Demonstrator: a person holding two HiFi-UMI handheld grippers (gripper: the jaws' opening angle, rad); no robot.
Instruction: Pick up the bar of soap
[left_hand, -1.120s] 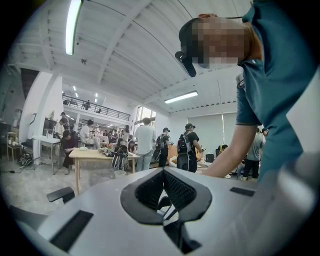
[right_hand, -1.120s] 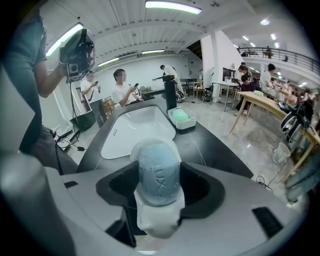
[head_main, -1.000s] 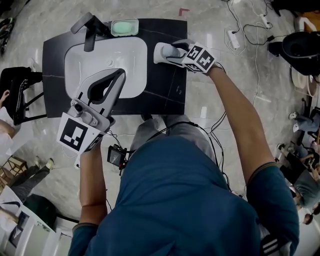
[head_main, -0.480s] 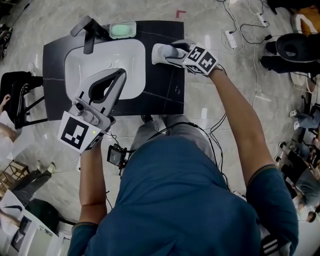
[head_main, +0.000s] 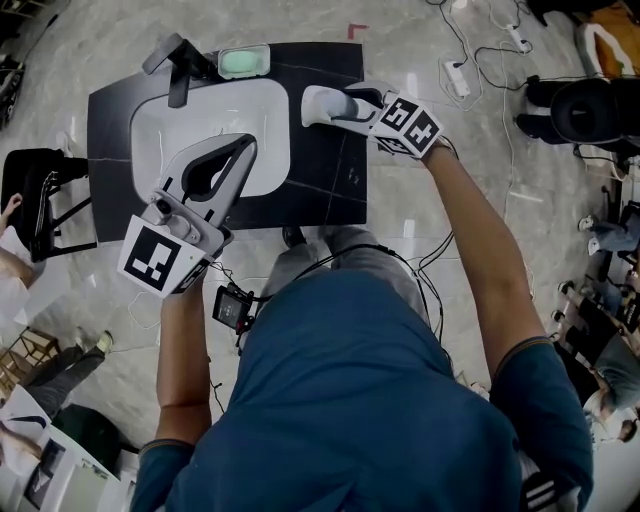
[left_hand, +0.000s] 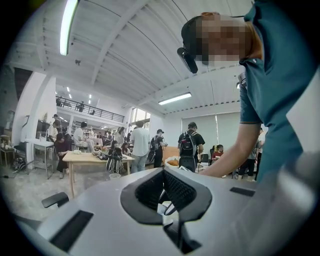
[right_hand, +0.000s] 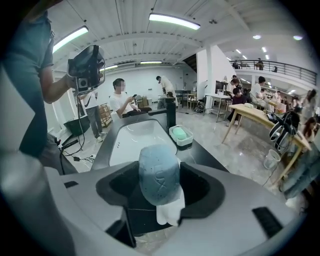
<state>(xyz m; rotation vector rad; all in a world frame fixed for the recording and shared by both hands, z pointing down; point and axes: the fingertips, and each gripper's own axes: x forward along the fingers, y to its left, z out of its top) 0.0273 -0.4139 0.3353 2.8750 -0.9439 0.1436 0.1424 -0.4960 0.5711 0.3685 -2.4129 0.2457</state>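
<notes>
Presently right tongs (right_hand: 160, 186) grip blue soap (right_hand: 158, 172); dish (right_hand: 188, 142) holds, seemingly, green bar (right_hand: 180, 132).

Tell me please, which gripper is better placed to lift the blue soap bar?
Right: the right gripper is shut on the blue soap bar; the left gripper is shut and empty.

The white rounded basin (head_main: 270, 115) is open at back and right; the left hand-held gripper (head_main: 243, 146) hangs over its front left. A black angular faucet (head_main: 180, 66) and a clear soap dish (head_main: 245, 61) line the back rim. The black bench (head_main: 335, 188) lies bare right of the basin, nearer than the right hand-held gripper (head_main: 312, 105), closed on a blue-grey bar of soap (right_hand: 159, 175).
</notes>
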